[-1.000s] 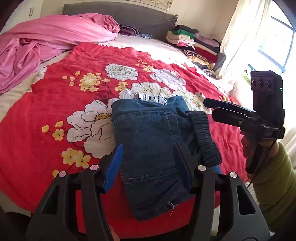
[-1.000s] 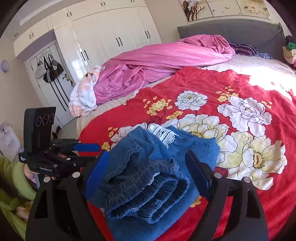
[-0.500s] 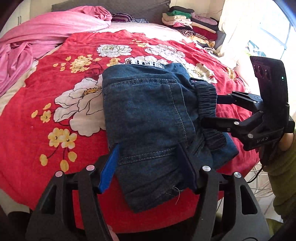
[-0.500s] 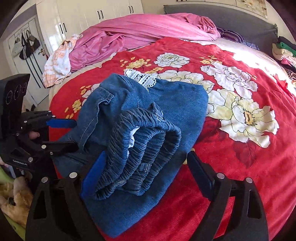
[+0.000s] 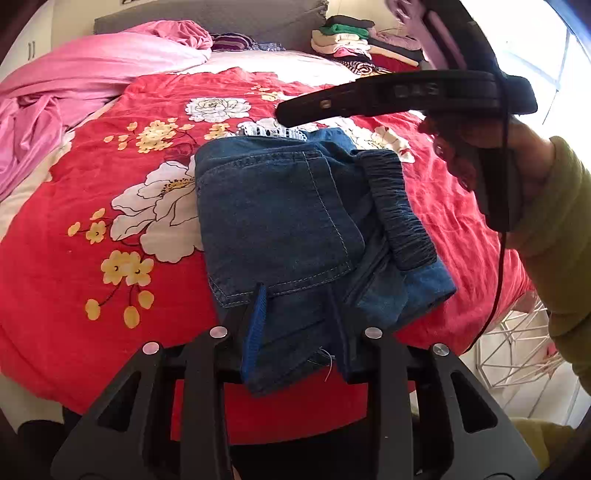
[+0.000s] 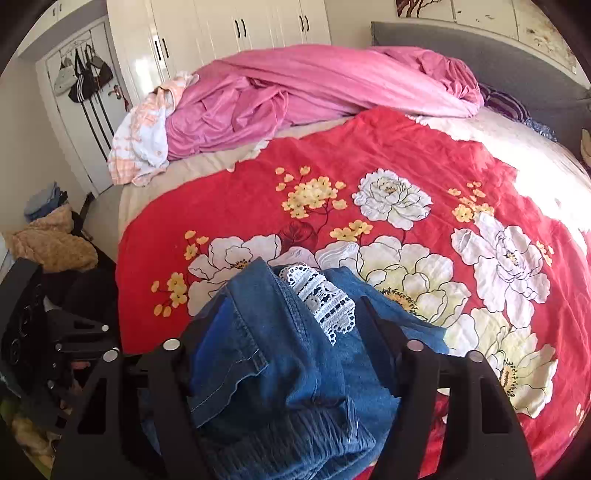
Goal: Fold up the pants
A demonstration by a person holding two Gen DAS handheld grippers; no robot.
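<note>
The blue denim pants (image 5: 295, 229) lie folded into a thick bundle on the red floral bedspread (image 5: 110, 206), with the elastic waistband (image 5: 399, 210) on the right and white lace trim (image 6: 325, 299) at the far edge. My left gripper (image 5: 297, 317) is open, its fingers resting over the near edge of the bundle. My right gripper (image 6: 291, 321) is open and hangs above the bundle, fingers either side of the lace; in the left wrist view (image 5: 369, 99) it shows held high over the far edge of the pants.
A pink duvet (image 6: 314, 88) is heaped at the bed's far left. A stack of folded clothes (image 5: 354, 44) sits by the grey headboard (image 5: 207, 18). A white wire basket (image 5: 517, 347) stands off the bed's right edge. White wardrobes (image 6: 221, 33) stand beyond the bed.
My right gripper has risen from beside the waistband to above the bundle's far side. My left gripper has narrowed and sits over the near edge. The pants lie as before.
</note>
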